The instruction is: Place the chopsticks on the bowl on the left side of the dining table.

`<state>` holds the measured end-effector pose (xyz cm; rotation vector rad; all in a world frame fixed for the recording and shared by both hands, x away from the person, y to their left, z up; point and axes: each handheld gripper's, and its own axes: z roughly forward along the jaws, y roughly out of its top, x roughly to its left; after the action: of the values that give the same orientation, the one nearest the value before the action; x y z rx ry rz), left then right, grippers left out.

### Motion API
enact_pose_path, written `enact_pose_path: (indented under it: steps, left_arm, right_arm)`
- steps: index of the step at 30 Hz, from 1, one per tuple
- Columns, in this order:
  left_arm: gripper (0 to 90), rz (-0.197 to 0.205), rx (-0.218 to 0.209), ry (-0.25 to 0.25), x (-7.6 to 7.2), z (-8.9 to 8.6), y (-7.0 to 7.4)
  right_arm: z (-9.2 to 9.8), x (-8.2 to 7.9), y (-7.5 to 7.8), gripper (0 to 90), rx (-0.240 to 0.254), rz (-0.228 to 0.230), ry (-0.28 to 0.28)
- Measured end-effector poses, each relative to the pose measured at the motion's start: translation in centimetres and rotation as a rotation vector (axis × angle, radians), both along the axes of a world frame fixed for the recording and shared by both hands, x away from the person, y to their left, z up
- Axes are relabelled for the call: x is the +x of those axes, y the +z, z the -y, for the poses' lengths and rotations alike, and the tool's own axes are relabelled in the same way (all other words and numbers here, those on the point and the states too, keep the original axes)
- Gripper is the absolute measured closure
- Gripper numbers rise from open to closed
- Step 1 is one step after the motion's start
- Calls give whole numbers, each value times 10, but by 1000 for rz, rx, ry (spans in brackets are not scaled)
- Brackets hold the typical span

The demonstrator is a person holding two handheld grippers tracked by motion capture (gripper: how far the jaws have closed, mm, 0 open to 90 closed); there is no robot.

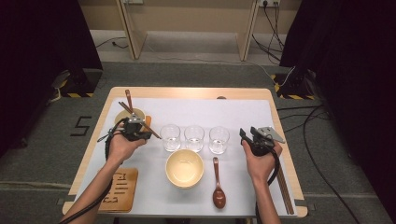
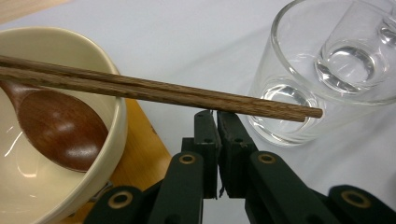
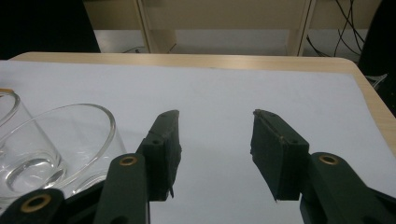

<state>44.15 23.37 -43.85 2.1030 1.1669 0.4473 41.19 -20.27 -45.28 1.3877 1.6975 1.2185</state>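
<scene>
holding the chopsticks (image 2: 159, 91) by their tips, the clenched left gripper (image 2: 215, 114) keeps them across the rim of the small bowl (image 2: 109, 100), just beside the nearest glass (image 2: 299, 93). smooth round wood could roll or swing into that thin glass. right gripper (image 3: 215, 135) is released, empty.

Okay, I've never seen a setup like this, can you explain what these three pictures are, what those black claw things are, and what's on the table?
A person sits at a table with a hand-held two-jaw gripper in each hand. The high view looks down from above; the other two pictures come from cameras riding on each gripper.

The left gripper is shut, its tips at a pair of wooden chopsticks that lie across a cream bowl holding a brown spoon; whether it grips them is hard to tell. The right gripper is open and empty.

Also on the table: three glasses, a second bowl, another spoon and more chopsticks at the right edge.
</scene>
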Motion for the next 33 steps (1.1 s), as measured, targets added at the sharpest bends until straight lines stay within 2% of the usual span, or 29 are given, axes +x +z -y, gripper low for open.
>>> enact_pose_path:
  steps: [12, 20, 21, 27, 33]
  left_arm:
    - [854, -6, 11, -10, 0, 2, 0]
    - [860, 6, 7, 2, -5, -9, 4]
    - [867, 11, -3, 16, -5, -14, 6]
    - [888, 36, -31, 57, 5, -27, 16]
    - [890, 57, -33, 89, 20, -33, 24]
  right_arm:
    - [1, 0, 0, 523, 0, 0, -2]
    - [1, 0, 0, 522, 0, 0, 0]
    - [0, 0, 0, 522, -1, 0, 1]
    - [-1, 0, 0, 522, 0, 0, 2]
    - [0, 0, 0, 522, 0, 0, 1]
